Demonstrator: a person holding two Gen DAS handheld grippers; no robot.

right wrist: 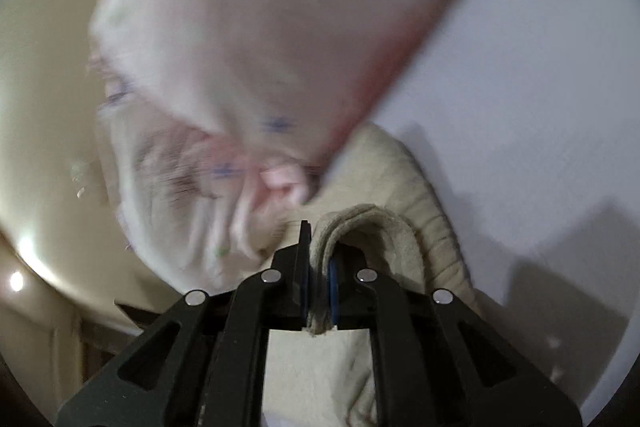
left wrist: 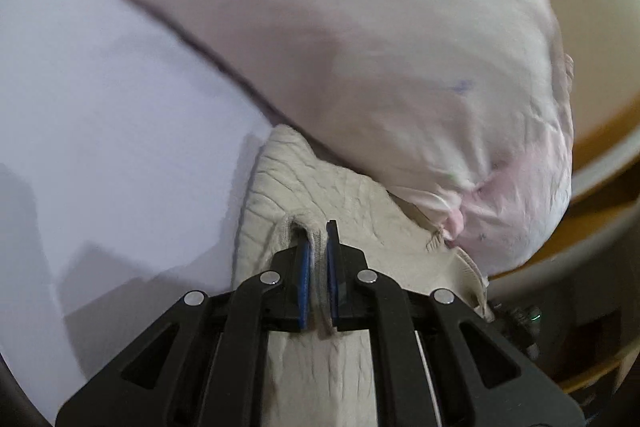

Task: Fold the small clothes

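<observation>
Both the left gripper (left wrist: 318,259) and right gripper (right wrist: 318,267) pinch the soft, light beige cloth's (left wrist: 320,195) hem; the pink garment (left wrist: 360,47) lies ahead.

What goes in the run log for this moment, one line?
left gripper: shut on beige garment | right gripper: shut on beige garment | pink garment: lying over it | view: blurred

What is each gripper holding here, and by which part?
Both grip the beige ribbed knit garment: the left gripper pinches a folded edge, and the right gripper is shut on a thick folded hem. The pale pink printed cloth isn't gripped.
</observation>
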